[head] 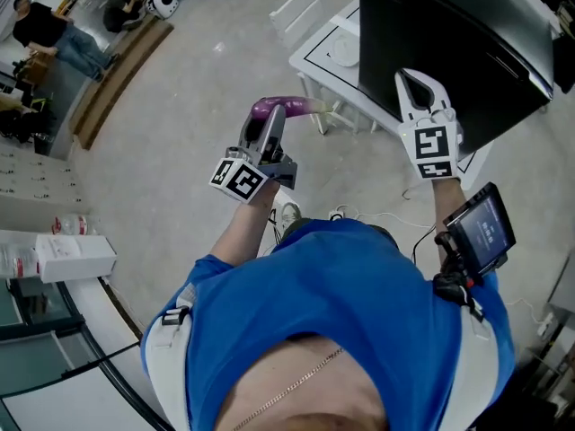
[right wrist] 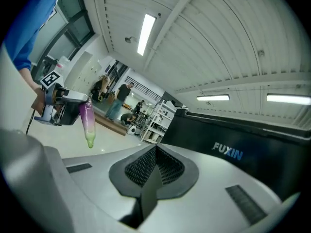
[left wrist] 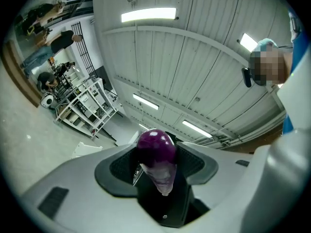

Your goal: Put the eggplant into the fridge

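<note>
Out front of the person, over the floor, the left gripper (head: 268,126) is clamped on the eggplant (head: 293,107), stem end poking out to the right. It looks light, smooth, kinda slippery and a bit squishy, so I'd grip the fat middle, not the taper. The right gripper (head: 416,79) is pinched together, empty. Pretty sure the black box far right on the white table (head: 325,57) is the fridge (head: 449,43); can't make out its door.

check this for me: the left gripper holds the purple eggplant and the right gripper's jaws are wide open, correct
Only the last part is wrong. The left gripper does hold the purple eggplant, but the right gripper has its jaws shut together with nothing between them. The right gripper view shows this.
</note>
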### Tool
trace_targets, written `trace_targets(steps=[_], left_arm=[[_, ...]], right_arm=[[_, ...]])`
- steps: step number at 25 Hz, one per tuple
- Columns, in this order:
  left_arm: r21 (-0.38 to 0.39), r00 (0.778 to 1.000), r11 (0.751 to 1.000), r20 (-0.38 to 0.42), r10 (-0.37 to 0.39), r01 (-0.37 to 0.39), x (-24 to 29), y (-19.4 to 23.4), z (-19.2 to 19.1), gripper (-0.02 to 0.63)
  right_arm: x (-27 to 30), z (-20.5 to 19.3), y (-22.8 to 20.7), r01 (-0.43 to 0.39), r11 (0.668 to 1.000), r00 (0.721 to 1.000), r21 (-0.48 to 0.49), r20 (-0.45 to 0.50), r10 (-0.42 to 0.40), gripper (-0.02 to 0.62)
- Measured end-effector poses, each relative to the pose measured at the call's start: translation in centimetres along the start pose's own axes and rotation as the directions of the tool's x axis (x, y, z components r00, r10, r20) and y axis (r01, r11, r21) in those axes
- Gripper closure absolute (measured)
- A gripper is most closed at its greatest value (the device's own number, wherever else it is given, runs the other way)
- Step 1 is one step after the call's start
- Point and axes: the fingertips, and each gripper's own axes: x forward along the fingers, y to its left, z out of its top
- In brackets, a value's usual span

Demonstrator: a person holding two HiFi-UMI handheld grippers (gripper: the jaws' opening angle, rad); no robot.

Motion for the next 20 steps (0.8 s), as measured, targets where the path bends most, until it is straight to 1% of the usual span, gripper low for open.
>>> trace_targets(steps=[2, 5, 8, 11, 13, 14, 15, 17, 20], left_arm=[[-0.020, 0.999, 0.999, -0.020, -0.046, 0.046, 1.3, 0.9, 0.4, 0.350], [-0.052, 0.993, 0.993, -0.058, -0.106, 0.103, 2.8, 2.1, 1.1, 0.350], [-0.075, 0.984, 0.986, -0.085, -0.155, 0.149, 3.9, 4.2, 2.0, 0.350], [-0.098, 0.979, 0.981, -0.098, -0.178, 0.169, 4.8, 8.4, 3.1, 0.350], [-0.108, 0.977, 0.978, -0.101, -0.187, 0.177, 5.2, 10.2, 3.5, 0.350], [-0.111, 0.976, 0.977, -0.103, -0.192, 0.180, 5.4, 10.5, 3.5, 0.350], [-0.114, 0.975, 0.976, -0.106, -0.196, 0.184, 5.6, 10.6, 3.4, 0.350], [-0.121, 0.972, 0.974, -0.110, -0.206, 0.192, 6.0, 10.5, 3.4, 0.350], [-0.131, 0.969, 0.970, -0.108, -0.221, 0.206, 6.4, 10.5, 3.6, 0.350]], right_arm=[[0.6, 1.0, -0.7, 0.053, 0.998, 0.998, -0.038, -0.020, -0.054, 0.594], [1.4, 2.4, -2.1, 0.138, 0.986, 0.988, -0.097, -0.062, -0.145, 0.592], [3.0, 3.4, -2.8, 0.193, 0.969, 0.973, -0.154, -0.097, -0.209, 0.592], [6.5, 4.6, -2.8, 0.236, 0.945, 0.957, -0.228, -0.114, -0.266, 0.592], [7.9, 5.1, -3.5, 0.261, 0.918, 0.943, -0.297, -0.125, -0.309, 0.591], [8.0, 5.2, -4.1, 0.271, 0.902, 0.934, -0.337, -0.134, -0.330, 0.580], [7.8, 5.3, -4.9, 0.276, 0.885, 0.926, -0.374, -0.144, -0.350, 0.550], [7.4, 5.4, -6.3, 0.278, 0.856, 0.909, -0.435, -0.169, -0.381, 0.508], [7.2, 5.5, -7.9, 0.253, 0.821, 0.884, -0.512, -0.223, -0.411, 0.436]])
